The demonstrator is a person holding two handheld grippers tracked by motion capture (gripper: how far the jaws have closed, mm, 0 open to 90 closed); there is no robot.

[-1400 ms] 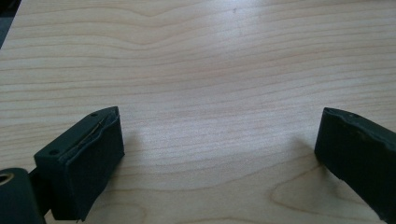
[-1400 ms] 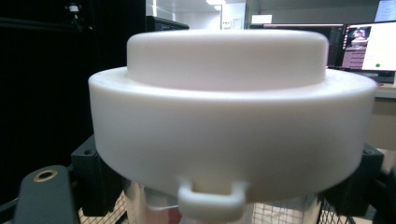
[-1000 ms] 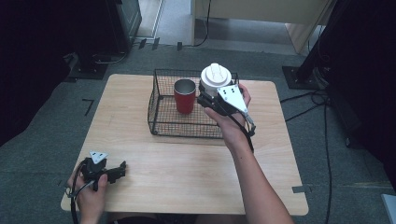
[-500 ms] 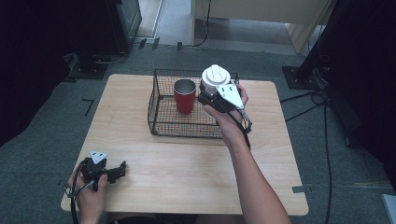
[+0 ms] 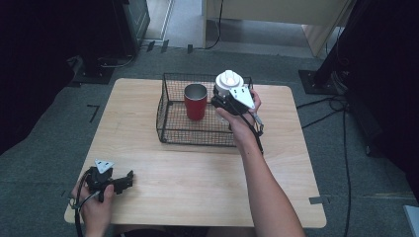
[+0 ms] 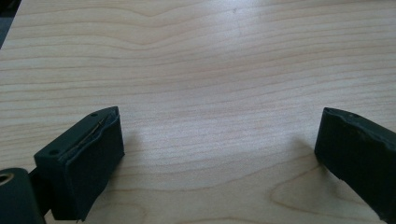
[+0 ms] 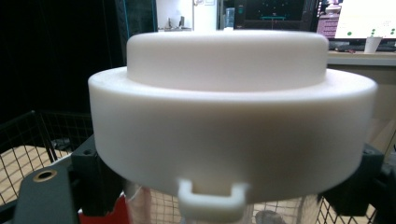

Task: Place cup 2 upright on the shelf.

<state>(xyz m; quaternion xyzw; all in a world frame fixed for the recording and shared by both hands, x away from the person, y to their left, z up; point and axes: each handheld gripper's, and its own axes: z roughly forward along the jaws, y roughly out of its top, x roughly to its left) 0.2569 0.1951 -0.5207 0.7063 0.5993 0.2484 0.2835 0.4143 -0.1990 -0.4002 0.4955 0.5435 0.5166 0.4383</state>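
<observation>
My right gripper [image 5: 223, 101] is shut on a clear container with a broad white lid [image 5: 228, 80], held upright over the right half of a black wire basket [image 5: 168, 132]. In the right gripper view the white lid [image 7: 229, 126] stands close up, with the black jaws pressing on the container's sides just beneath it. A red metal cup [image 5: 195, 101] stands in the basket, left of the held container. My left gripper [image 5: 129, 177] rests low on the wooden table [image 5: 197, 173] at the near left, open, its pads [image 6: 88, 158] wide apart over bare wood.
The basket sits at the back middle of the table. Cables trail on the grey floor [image 5: 346, 163] to the right. A dark stand [image 5: 321, 74] is at the back right, and dark equipment [image 5: 123, 29] at the back left.
My right hand has sunk slightly with the lidded container above the basket. The left hand has kept still.
</observation>
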